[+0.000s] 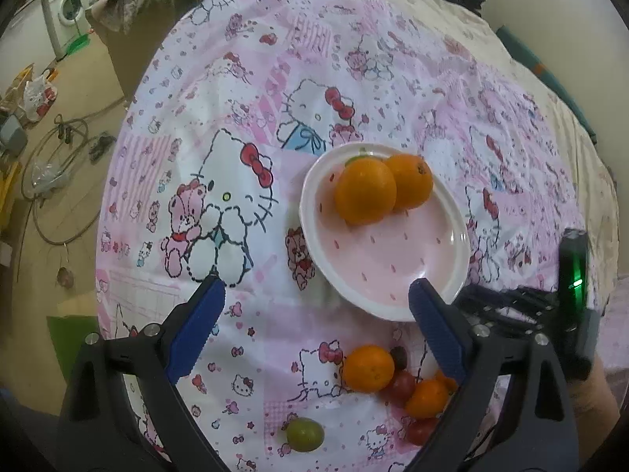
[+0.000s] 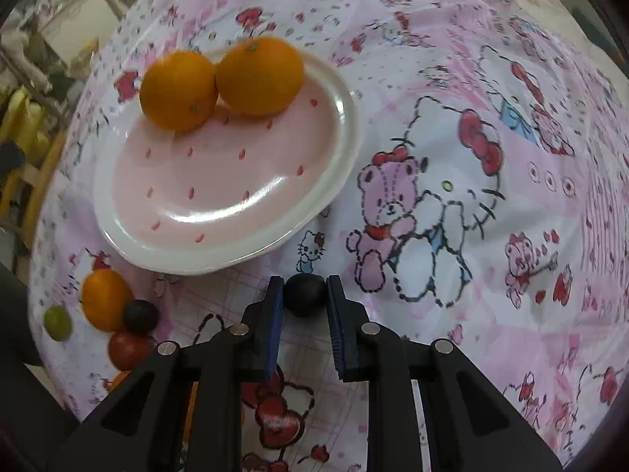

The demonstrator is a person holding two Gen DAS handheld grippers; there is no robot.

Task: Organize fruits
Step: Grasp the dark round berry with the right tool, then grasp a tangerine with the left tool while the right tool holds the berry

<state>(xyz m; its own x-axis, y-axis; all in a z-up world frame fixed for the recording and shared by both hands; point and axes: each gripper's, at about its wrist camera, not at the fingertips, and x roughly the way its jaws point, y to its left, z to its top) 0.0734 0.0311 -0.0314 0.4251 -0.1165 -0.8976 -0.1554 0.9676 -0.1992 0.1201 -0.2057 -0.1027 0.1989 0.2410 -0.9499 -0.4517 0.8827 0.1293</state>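
While the left gripper [image 1: 316, 291] hangs wide over the cloth, nothing sits between its fingers. The right gripper [image 2: 305, 285] pinches a dark grape [image 2: 305, 295] at its fingertips, just beside the pink plate [image 2: 118, 244].

No legible txt/labels; tablecloth [image 1: 275, 78] shows cartoon prints only.

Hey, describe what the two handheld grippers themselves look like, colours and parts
Both the left gripper and the right gripper have black plastic frames with silver round bolts and blue ridged fingers. No sleeve is clearly visible.
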